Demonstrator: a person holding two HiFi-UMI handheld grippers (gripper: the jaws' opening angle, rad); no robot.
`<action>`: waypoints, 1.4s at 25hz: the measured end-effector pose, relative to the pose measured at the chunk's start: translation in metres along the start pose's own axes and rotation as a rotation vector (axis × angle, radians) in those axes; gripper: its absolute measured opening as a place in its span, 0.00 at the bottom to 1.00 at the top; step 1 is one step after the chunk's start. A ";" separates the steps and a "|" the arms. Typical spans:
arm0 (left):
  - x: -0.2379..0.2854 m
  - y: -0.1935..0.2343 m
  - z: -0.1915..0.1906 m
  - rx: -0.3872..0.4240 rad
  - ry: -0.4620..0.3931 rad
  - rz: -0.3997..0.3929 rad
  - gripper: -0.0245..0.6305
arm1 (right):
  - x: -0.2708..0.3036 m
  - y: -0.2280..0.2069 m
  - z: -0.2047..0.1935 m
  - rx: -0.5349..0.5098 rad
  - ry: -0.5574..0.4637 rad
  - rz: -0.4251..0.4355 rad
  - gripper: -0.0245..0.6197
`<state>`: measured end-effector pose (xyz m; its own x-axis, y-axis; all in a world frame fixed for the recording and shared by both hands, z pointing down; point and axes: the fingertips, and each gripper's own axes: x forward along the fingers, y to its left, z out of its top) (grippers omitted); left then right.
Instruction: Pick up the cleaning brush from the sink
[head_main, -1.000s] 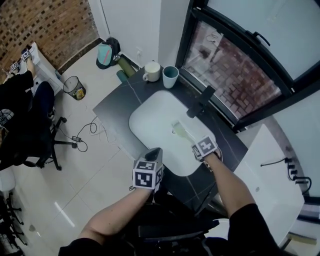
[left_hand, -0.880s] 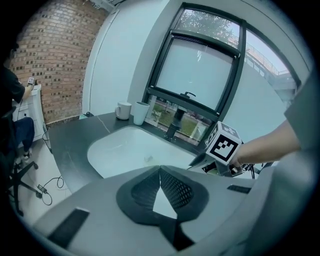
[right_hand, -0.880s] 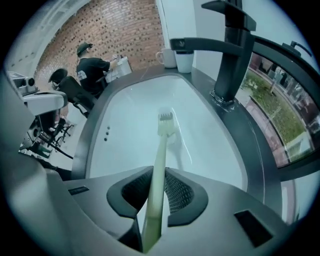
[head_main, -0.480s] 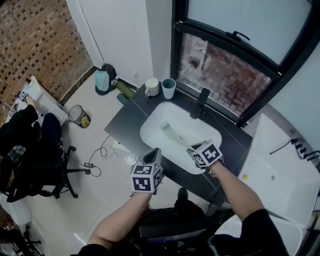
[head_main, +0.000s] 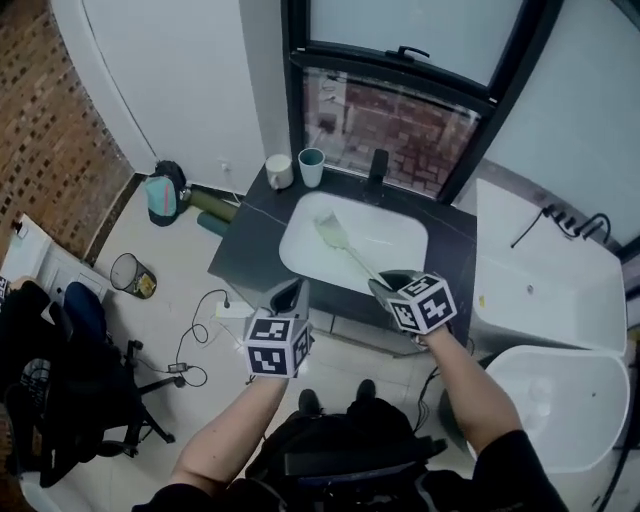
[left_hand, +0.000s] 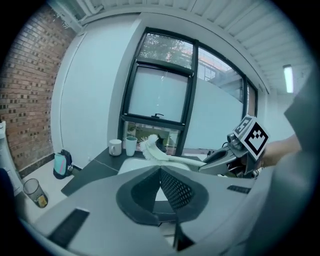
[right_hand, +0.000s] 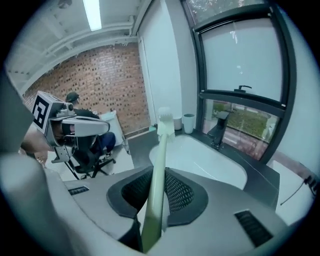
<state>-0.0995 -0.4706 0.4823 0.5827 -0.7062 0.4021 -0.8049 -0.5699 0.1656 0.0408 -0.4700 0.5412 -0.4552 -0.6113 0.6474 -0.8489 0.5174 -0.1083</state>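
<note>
Since a second ago both tools have come up and back toward the person, and the cleaning brush (head_main: 348, 252) is out of the basin where it lay and now in the air above it. Dark worktop (head_main: 245, 240) under the window carries the white sink (head_main: 395, 245). Right tool (head_main: 385, 288) sits at the near edge of the sink, jaws partly closed and clamped on the brush's pale green handle, which runs straight up between the pads in the right gripper view. Bristle head points far-left, over the left part of the basin, toward the cups. Left tool (head_main: 288, 295) hangs left of the right one, off the worktop's near edge above the floor, jaw tips together, nothing between them. Black faucet (head_main: 377, 167) at the sink's far rim. White mug (head_main: 278, 171) and teal cup (head_main: 311, 167) stand side by side on the far-left corner.
</note>
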 end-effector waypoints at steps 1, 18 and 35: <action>-0.010 -0.008 0.004 0.014 -0.015 -0.014 0.05 | -0.016 0.009 -0.002 0.019 -0.030 -0.016 0.13; -0.150 -0.128 0.023 0.123 -0.220 -0.126 0.05 | -0.245 0.102 -0.035 0.145 -0.483 -0.407 0.13; -0.176 -0.128 0.023 0.134 -0.228 -0.208 0.04 | -0.287 0.135 -0.045 0.207 -0.596 -0.560 0.13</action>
<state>-0.0966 -0.2829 0.3697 0.7550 -0.6365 0.1576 -0.6533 -0.7509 0.0969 0.0689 -0.1981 0.3747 0.0314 -0.9887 0.1466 -0.9971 -0.0411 -0.0634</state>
